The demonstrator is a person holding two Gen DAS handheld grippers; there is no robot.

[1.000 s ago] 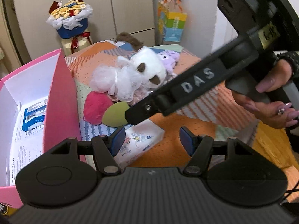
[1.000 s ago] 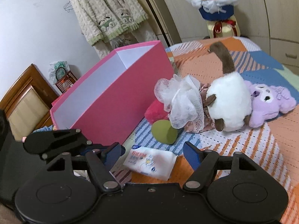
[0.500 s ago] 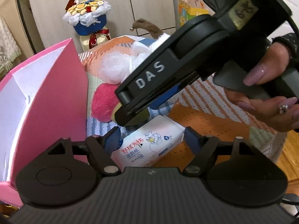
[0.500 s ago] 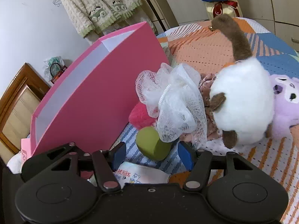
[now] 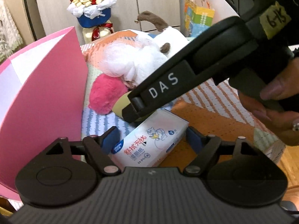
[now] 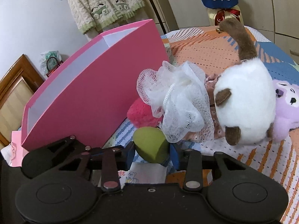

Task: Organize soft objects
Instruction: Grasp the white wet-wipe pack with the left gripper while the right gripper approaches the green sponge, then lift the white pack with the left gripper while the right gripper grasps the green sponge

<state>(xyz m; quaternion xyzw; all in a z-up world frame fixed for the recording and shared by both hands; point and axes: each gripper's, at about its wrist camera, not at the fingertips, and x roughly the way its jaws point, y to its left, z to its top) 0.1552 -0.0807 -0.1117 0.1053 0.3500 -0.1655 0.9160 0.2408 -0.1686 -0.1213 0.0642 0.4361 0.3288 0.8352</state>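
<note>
Right wrist view: right claw (image 6: 151,154) closing around green sponge (image 6: 149,143), lower centre; left claw (image 5: 153,138) closing, straddling wipes (image 5: 149,145) without gripping; toys still outside pink box (image 6: 97,100).

Right gripper (image 6: 151,154): jaws closing on the green sponge (image 6: 151,145), blue pads at both its sides.
Wipes pack (image 6: 143,174): under the gripper, mostly hidden.
Pink box (image 6: 97,97): left, open, reaching far.
Mesh puff (image 6: 177,108): just beyond the sponge, over a pink plush (image 6: 140,113).
White plush (image 6: 244,104): right of the puff, brown tail up.
Purple plush (image 6: 286,110): far right, touching the white one.
</note>
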